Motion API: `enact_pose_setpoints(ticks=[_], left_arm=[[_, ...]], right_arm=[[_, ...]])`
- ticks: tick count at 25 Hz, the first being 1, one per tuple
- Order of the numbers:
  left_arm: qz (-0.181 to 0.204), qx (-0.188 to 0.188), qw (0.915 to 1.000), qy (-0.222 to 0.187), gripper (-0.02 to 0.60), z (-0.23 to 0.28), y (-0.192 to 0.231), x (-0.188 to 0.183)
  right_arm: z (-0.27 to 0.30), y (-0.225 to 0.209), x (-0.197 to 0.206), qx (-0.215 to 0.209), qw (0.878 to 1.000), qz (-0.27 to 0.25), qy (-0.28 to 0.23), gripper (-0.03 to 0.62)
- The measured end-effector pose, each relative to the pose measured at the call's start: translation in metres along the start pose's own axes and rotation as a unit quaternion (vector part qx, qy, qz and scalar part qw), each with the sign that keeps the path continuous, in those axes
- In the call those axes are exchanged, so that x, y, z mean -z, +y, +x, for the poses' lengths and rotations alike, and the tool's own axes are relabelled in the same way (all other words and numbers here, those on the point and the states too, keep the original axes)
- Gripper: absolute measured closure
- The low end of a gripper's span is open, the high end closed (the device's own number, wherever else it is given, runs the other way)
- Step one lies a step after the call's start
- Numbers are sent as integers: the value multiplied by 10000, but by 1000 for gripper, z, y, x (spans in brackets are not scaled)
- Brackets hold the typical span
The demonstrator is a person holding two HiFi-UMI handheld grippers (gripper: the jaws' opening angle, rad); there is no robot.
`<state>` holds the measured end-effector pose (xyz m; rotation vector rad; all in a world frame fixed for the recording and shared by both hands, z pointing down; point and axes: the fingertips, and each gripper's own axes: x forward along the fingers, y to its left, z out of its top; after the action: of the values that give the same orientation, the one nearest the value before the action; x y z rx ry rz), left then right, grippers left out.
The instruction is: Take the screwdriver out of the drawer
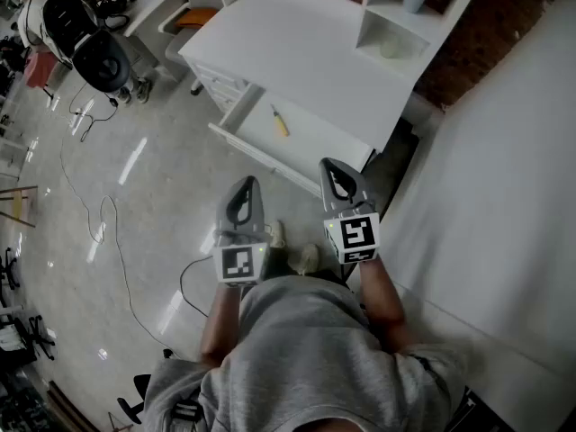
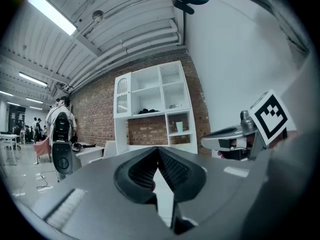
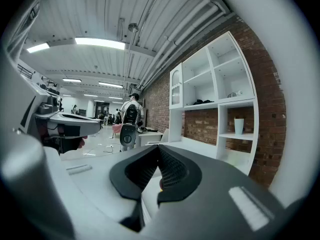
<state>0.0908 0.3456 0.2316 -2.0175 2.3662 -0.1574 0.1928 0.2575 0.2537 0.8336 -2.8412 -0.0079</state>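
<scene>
In the head view, the screwdriver (image 1: 281, 121) is seen lying flat in the open drawer (image 1: 317, 139) of the table (image 1: 306, 52), well apart from the left gripper (image 1: 245, 184) and right gripper (image 1: 330, 166), which are held side by side short of it. It is judged light, stiff and apt to roll, and is best taken across its yellow handle. In the left gripper view, the jaws are seen pressed together on nothing. In the right gripper view, the jaws are likewise clenched and empty.
</scene>
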Motion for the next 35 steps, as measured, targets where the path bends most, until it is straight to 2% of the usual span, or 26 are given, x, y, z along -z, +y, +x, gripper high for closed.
enact_pose_setpoints(ticks=[7,11,17,23,28,35], left_arm=[[-115,-94,9999,24,569,2,-4,3],[-151,-120,9998,44,569,4,-3,3],[-227,-188,9993,233,569,26,17,20],[-398,-149,9984,367,569,80,53,46],[-579,-19,9965,601,569,153,103,70],[-907,66,9900,1076,569,228,144,134]], right_arm=[[-1,-5,3,-20,10000,-5,3,591],[2,-7,4,-94,9998,180,-35,591],[33,-3,13,-243,9995,105,192,591],[97,-15,28,-244,9987,58,452,591],[185,-29,32,-303,9957,134,867,591],[279,-37,89,-421,9893,275,1368,591]])
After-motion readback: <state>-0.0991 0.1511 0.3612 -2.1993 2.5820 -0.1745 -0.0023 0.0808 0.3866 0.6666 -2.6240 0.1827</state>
